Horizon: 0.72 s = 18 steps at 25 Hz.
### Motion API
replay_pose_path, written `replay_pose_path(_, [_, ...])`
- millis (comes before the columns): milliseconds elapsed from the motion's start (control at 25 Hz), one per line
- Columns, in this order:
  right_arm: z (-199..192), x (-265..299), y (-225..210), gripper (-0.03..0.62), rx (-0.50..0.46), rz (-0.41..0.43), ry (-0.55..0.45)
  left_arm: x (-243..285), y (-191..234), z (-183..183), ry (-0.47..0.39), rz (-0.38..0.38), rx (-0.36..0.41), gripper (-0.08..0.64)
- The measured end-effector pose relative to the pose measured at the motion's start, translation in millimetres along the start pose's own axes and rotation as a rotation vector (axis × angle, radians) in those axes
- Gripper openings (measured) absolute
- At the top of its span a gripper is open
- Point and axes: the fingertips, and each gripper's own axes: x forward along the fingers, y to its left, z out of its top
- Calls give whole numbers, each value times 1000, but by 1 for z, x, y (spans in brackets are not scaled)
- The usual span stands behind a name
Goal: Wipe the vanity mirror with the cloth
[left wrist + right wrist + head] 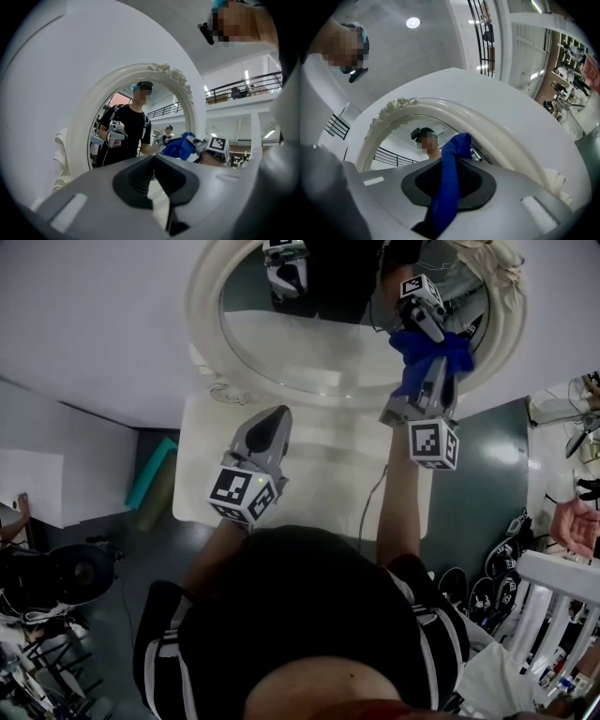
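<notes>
The oval vanity mirror (281, 338) in its white carved frame (202, 324) stands at the back of a white table (323, 474). My right gripper (424, 381) is shut on a blue cloth (429, 354), which it holds against the glass at the mirror's lower right. In the right gripper view the blue cloth (449, 180) runs pinched between the jaws, with the white frame (487, 124) close ahead. My left gripper (272, 423) hangs over the table before the mirror, shut with nothing in it. The left gripper view faces the mirror (136, 126) and shows the cloth (180, 146) at its right.
A teal board (150, 472) leans beside the table's left edge. A white wall (84, 315) rises behind the mirror. White railings (553, 615) and another person's hand (574, 523) are at the right. Dark floor (478, 484) lies to the table's right.
</notes>
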Motion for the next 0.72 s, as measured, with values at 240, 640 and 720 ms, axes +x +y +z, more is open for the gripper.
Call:
replay_pose_path(240, [43,19,13,64,-9,42,-71,-4,-5,-1,-5,-3,-3,12])
replay_pose_path(640, [84,48,62,64,-112,141,-107,-13,1,-1,-15,12,-20,12])
replay_pose_path(720, [91,55,78,64,-145,170,-116,-15,2,-1,-18,14,-25,12])
